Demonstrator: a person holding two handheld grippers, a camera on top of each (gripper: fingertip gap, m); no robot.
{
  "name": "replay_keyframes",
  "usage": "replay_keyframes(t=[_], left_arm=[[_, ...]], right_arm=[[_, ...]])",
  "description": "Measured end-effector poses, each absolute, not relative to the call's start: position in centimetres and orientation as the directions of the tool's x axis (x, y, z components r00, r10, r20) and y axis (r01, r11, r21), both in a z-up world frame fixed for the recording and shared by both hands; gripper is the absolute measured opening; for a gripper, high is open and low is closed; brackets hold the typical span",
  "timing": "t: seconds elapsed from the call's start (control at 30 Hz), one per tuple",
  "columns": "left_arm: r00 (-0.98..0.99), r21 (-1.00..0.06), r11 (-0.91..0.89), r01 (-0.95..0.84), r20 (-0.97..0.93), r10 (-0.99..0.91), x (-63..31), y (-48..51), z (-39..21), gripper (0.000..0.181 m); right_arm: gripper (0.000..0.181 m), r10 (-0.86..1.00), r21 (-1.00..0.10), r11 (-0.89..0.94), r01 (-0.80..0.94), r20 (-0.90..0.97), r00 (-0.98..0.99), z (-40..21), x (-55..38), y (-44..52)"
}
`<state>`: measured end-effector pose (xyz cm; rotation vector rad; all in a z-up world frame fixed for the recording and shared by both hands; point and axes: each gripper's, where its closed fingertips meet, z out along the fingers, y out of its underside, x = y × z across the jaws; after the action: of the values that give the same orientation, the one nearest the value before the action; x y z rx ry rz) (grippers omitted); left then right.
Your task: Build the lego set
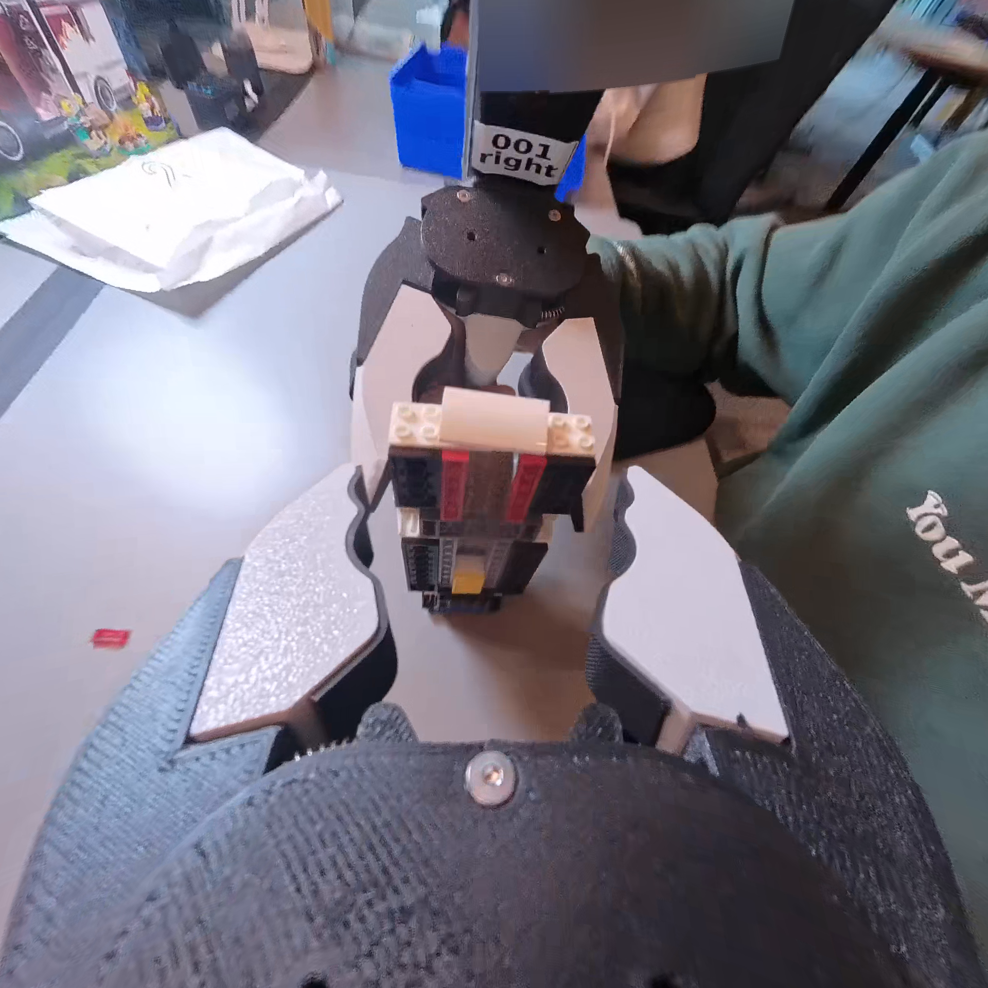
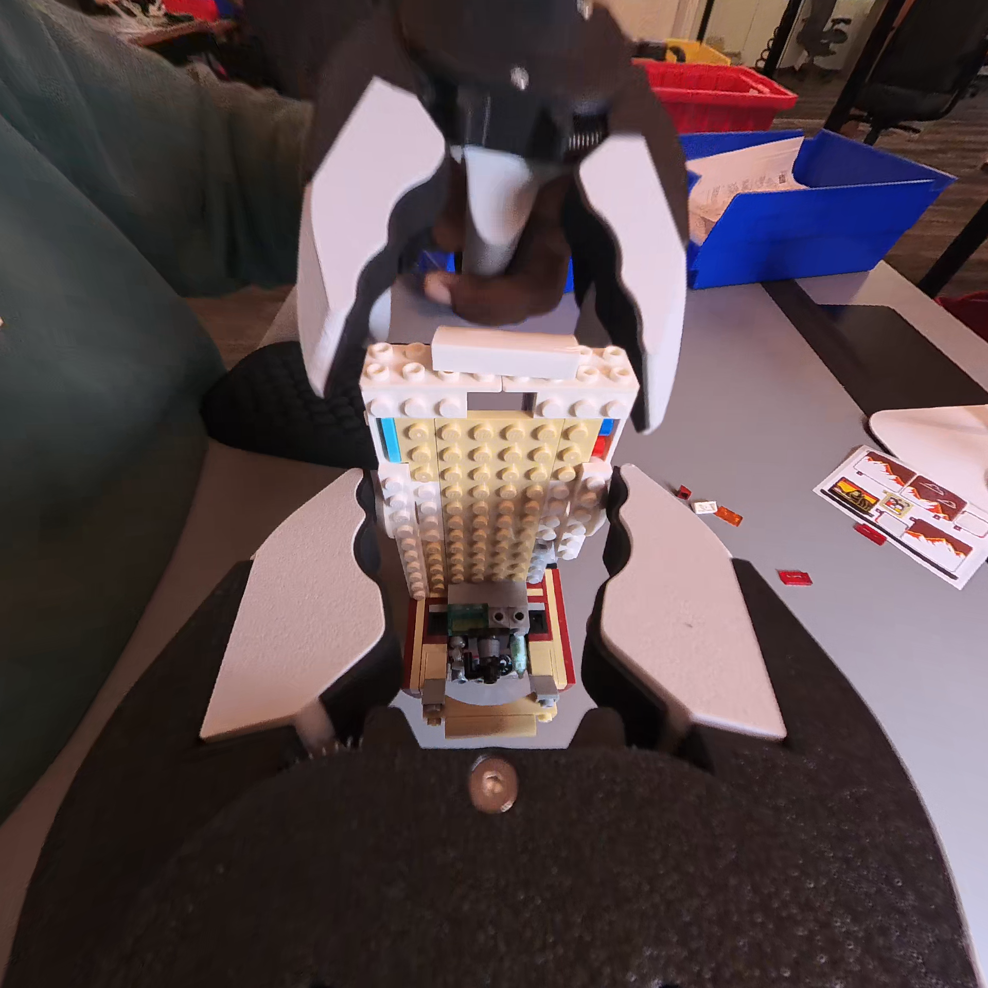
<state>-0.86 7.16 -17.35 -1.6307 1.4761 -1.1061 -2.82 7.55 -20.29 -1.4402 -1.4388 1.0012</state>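
Note:
A partly built lego model (image 2: 497,481) stands upright on the grey table (image 2: 748,406), tan studded plate facing the right wrist view. Its black and red underside (image 1: 481,492) faces the left wrist view. A smooth white tile (image 2: 505,353) sits on its top end. My right gripper (image 2: 492,481) is shut on the model's white sides. It also shows in the left wrist view (image 1: 486,427), opposite my left gripper. My left gripper (image 1: 494,481) is open. Its fingers (image 1: 299,588) straddle the model with a small gap each side.
A white paper bag (image 1: 176,214), a lego box (image 1: 53,107) and one small red piece (image 1: 110,638) lie left. A blue bin (image 2: 828,214), a red bin (image 2: 716,96), a sticker sheet (image 2: 909,513) and loose small pieces (image 2: 716,508) lie right. A person's green sleeve (image 1: 802,321) is close by. My left and right fingertips are right by each other.

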Motion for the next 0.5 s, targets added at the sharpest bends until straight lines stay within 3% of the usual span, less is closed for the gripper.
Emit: replay_keyframes(t=[0.17,0.5], left_arm=[[-0.020,-0.969,-0.096,-0.227,0.104,-0.994,-0.18,7.06,-17.21,0.075],[0.053,-0.987,-0.103,-0.121,0.098,-0.994,-0.87,7.75,-17.05,0.074]], right_arm=[[0.083,1.000,-0.944,0.029,0.329,0.030,-0.002,-20.32,-2.98,7.41],[0.083,0.998,-0.940,-0.009,0.341,0.014,0.067,-20.13,-3.11,8.11]])
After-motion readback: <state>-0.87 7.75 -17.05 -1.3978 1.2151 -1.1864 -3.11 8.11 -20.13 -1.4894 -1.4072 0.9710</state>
